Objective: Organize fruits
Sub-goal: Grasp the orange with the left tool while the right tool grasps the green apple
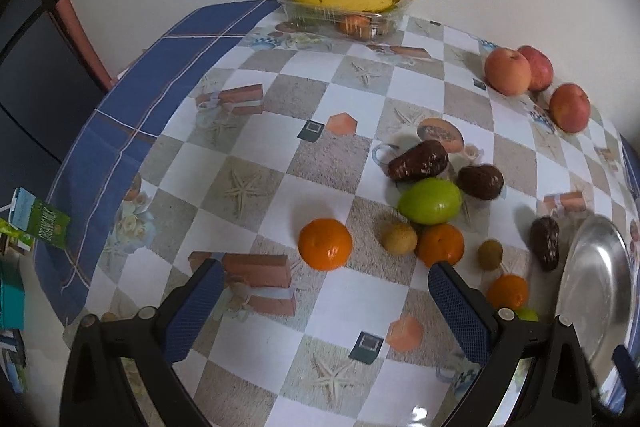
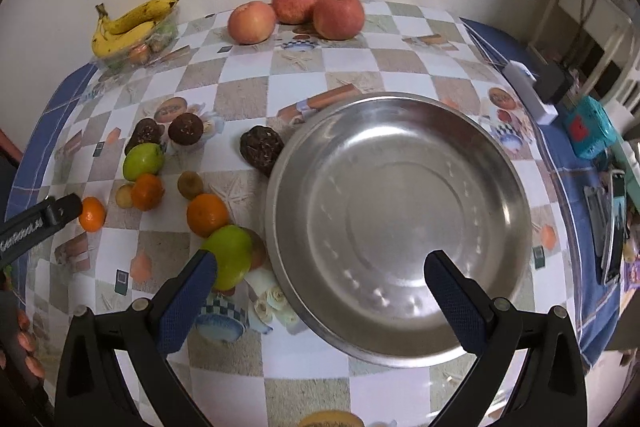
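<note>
One orange (image 1: 325,243) sits just beyond the gaping left tool (image 1: 324,311).

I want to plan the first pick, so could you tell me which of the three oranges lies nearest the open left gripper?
The round orange lying alone, straight ahead between the left gripper fingers; the other two sit farther right among other fruits.
</note>
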Tool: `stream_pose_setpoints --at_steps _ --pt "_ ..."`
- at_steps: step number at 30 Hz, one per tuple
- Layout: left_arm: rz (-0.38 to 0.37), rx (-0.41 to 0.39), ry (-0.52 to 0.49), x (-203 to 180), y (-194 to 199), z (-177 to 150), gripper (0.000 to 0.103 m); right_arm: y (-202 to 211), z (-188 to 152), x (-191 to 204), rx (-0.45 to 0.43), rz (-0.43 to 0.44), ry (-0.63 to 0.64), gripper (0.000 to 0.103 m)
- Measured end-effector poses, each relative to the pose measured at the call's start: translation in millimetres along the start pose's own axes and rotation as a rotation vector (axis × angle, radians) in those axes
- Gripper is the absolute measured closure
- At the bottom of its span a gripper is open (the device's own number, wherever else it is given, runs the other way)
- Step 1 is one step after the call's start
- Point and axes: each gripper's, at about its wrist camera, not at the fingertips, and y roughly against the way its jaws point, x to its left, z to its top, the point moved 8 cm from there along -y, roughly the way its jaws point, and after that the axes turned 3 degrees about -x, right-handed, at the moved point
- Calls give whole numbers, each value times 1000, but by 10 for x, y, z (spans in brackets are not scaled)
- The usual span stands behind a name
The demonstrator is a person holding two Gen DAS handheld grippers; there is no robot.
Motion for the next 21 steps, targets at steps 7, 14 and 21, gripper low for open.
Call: stream_pose_setpoints --at_steps 7,14,21 --pt "-120 8 -32 -169 -18 49 0 -65 72 94 -6 28 54 0" --pt "-249 58 -24 -300 -89 41 0 -116 208 291 -20 159 87 11" --pt "-216 86 -5 -261 -260 59 18 -237 60 563 70 298 111 42"
